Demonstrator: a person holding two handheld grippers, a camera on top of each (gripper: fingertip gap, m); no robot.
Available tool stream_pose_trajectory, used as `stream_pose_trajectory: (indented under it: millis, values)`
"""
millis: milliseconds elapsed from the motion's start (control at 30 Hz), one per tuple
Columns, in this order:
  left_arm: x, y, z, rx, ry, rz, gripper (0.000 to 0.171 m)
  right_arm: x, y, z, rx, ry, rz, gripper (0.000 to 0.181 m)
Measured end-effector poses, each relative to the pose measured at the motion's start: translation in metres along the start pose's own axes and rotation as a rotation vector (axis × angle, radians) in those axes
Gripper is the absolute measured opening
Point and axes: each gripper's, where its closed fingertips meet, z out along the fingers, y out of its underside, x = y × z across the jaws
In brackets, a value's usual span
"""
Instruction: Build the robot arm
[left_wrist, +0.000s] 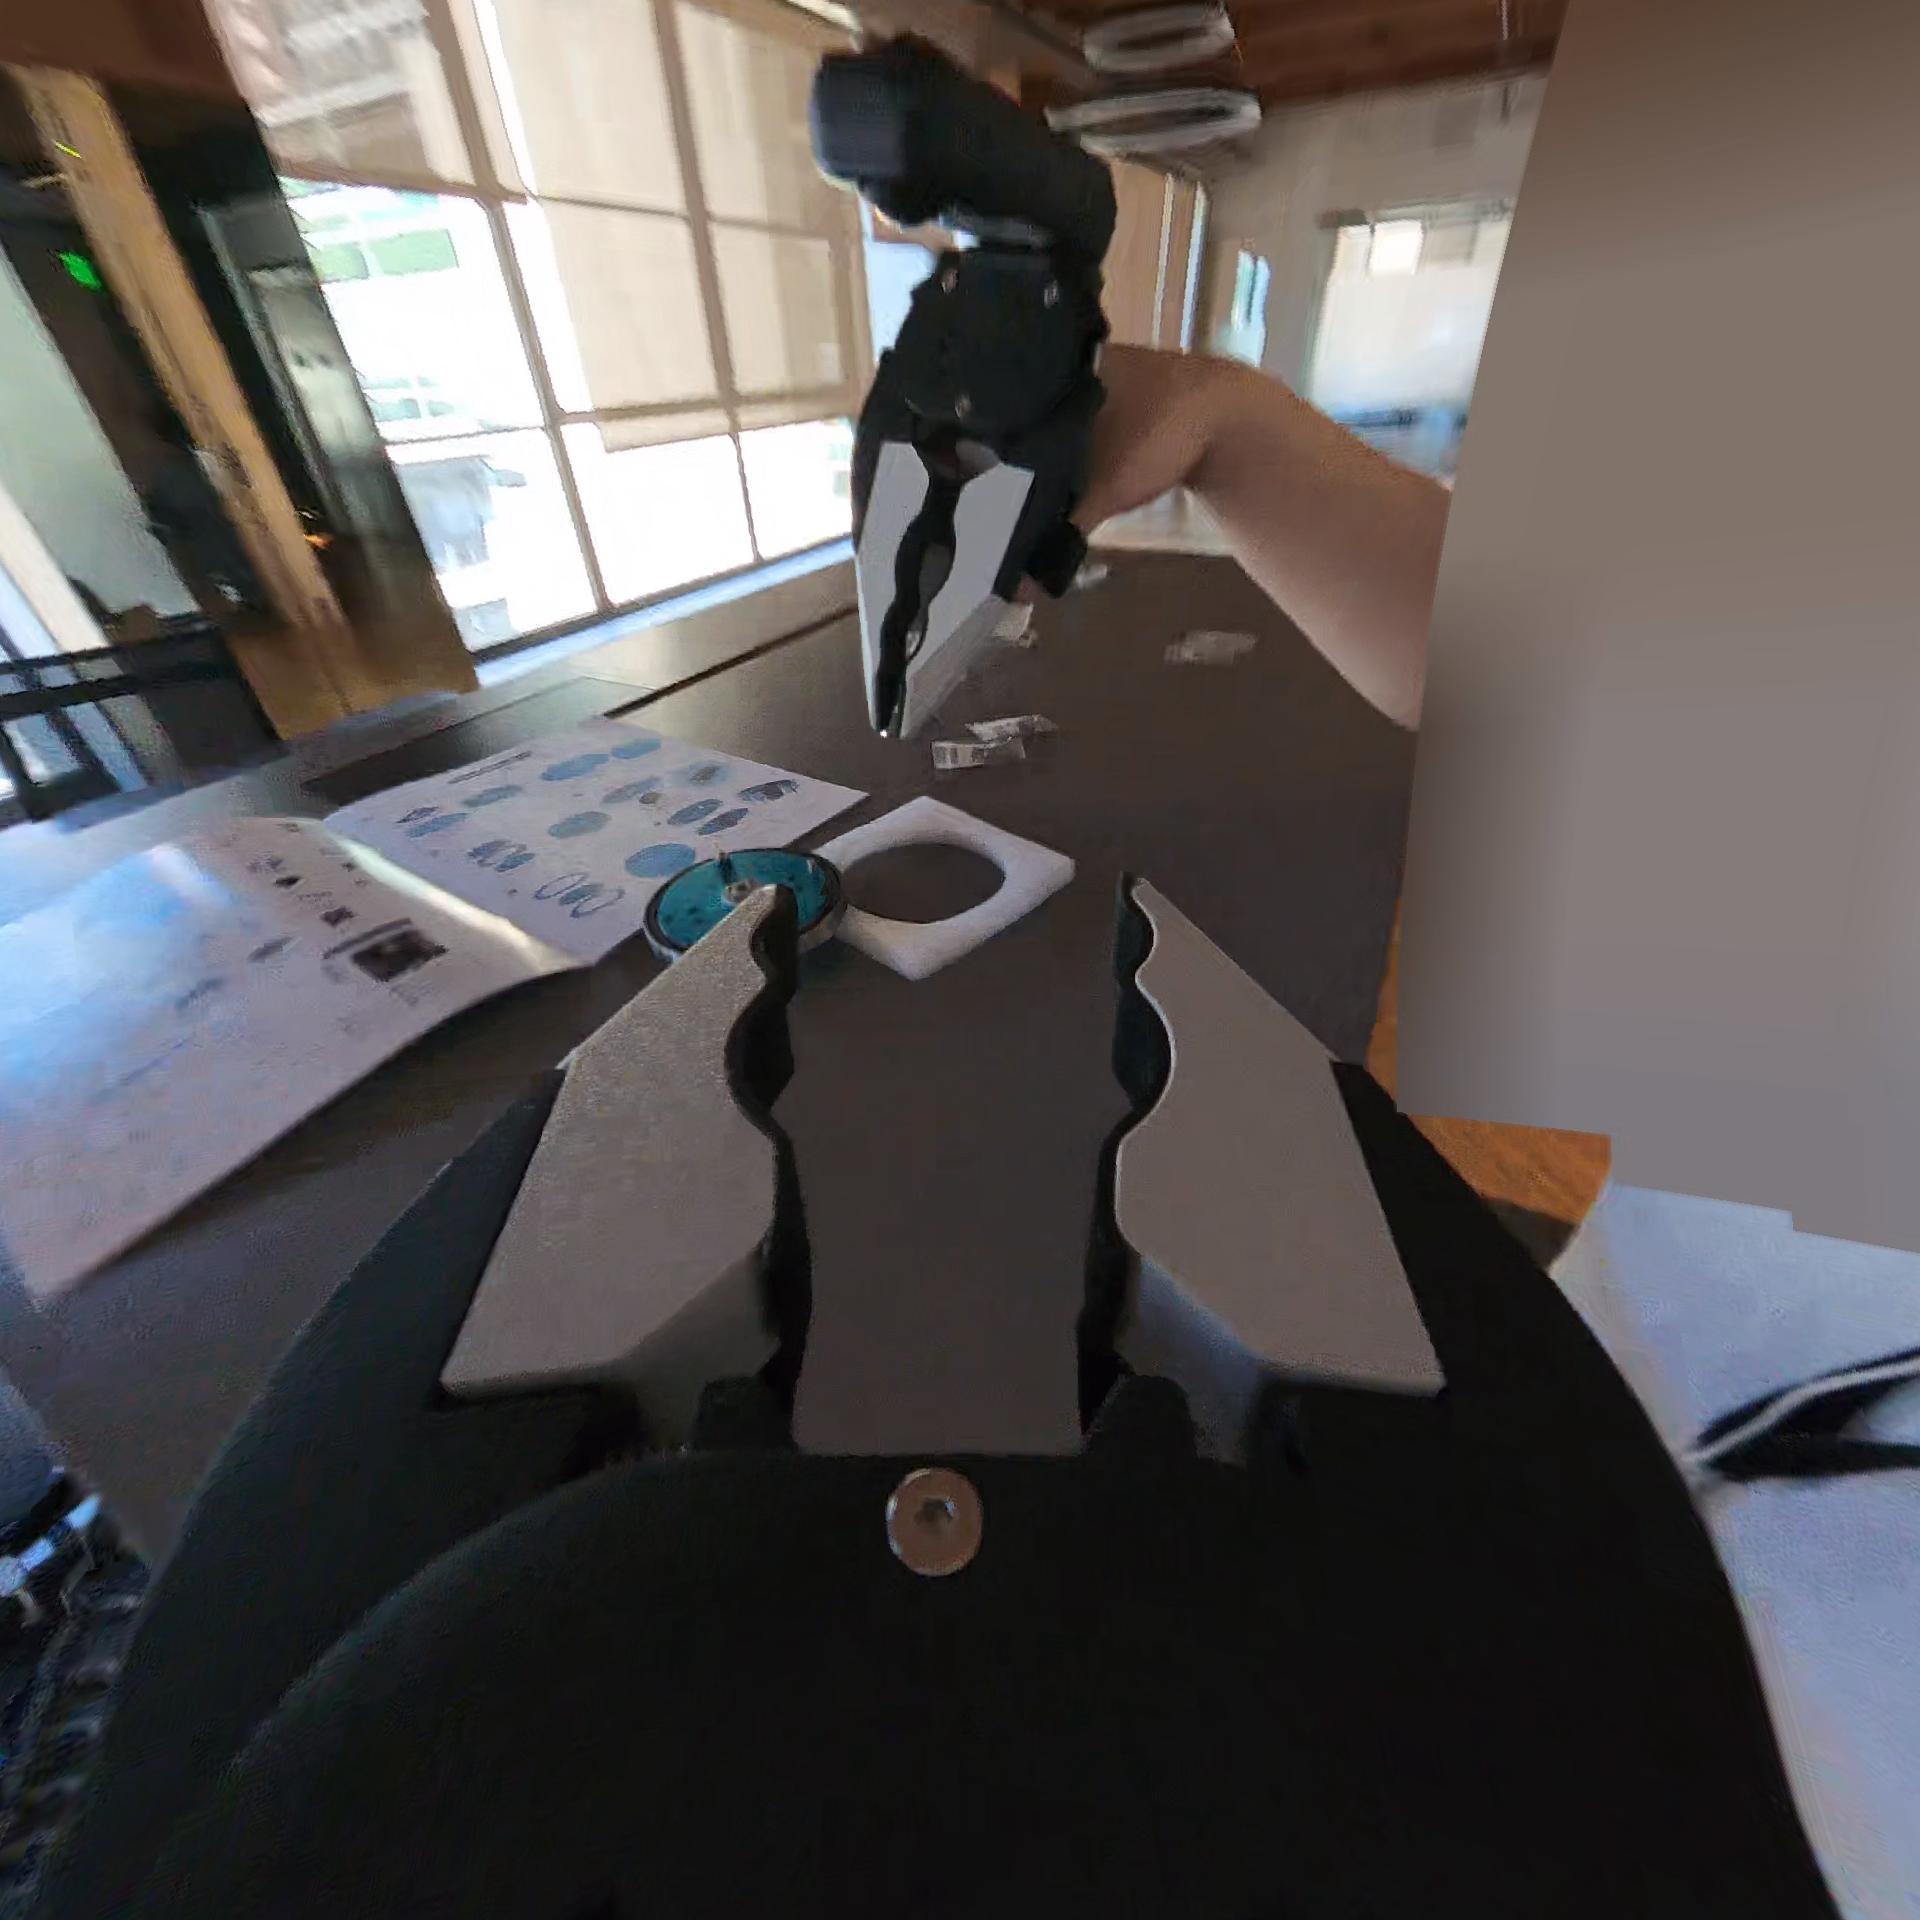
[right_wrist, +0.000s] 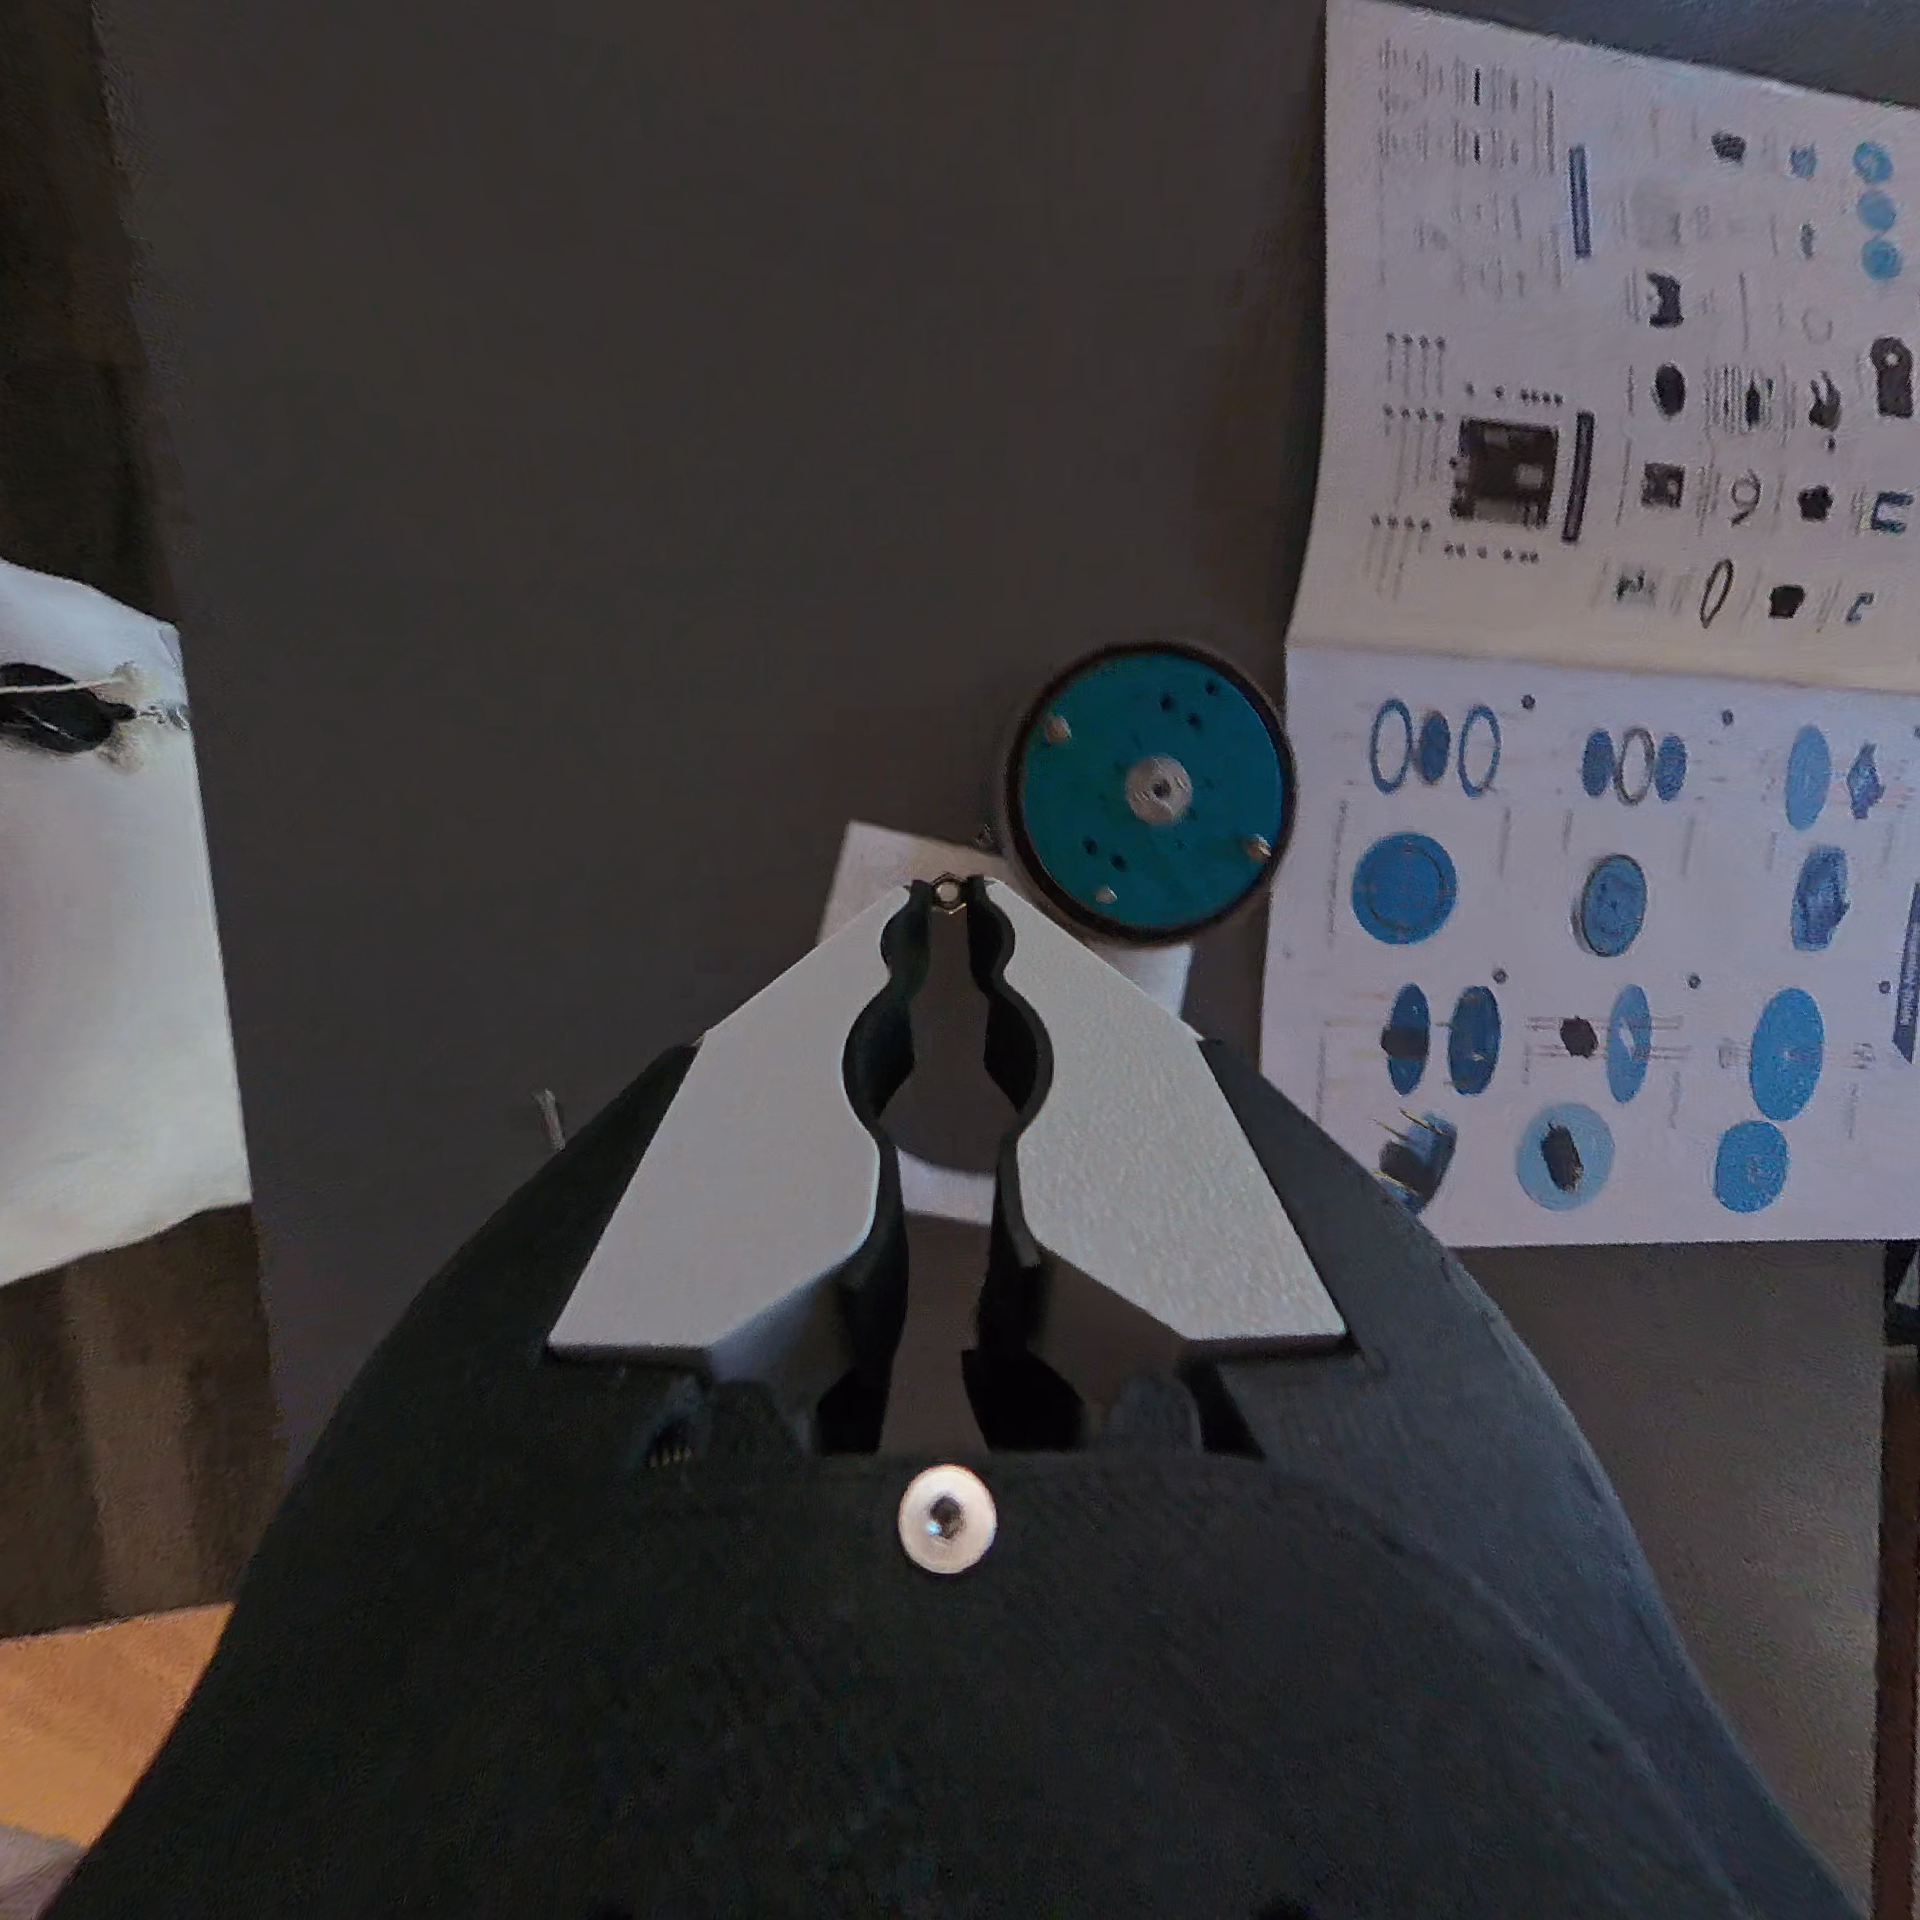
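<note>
Nearest us, our left hand-held gripper (left_wrist: 951, 904) hangs spread over the dark worktop (left_wrist: 935, 1143). Beyond its tip sits the teal disc (left_wrist: 743, 899), touching a white foam square (left_wrist: 1023, 883). Farther off, our right hand-held gripper (right_wrist: 948, 885) pinches a small nut (right_wrist: 948, 889).

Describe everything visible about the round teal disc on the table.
The teal disc is a flat round part lying face up on the dark table. A dark rim rings it, a silver hub sits at its centre, and small pins and holes dot its face. It lies between the open booklet and the white foam square. Neither tool touches it.
</note>
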Motion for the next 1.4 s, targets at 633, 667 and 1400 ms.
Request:
stream_pose_trajectory:
  millis: [633,667,1400]
  values:
    - [-0.097,0.113,0.173,-0.433,0.268,0.050,0.096,0.038,0.027,0.052,-0.113,-0.229,-0.347,0.000]
    - [-0.097,0.113,0.173,-0.437,0.266,0.061,0.096,0.039,0.029,0.053,-0.134,-0.221,-0.349,0.000]
    - [-0.097,0.111,0.169,-0.429,0.228,0.035,0.090,-0.001,0.103,0.051,-0.143,-0.244,-0.204,0.012]
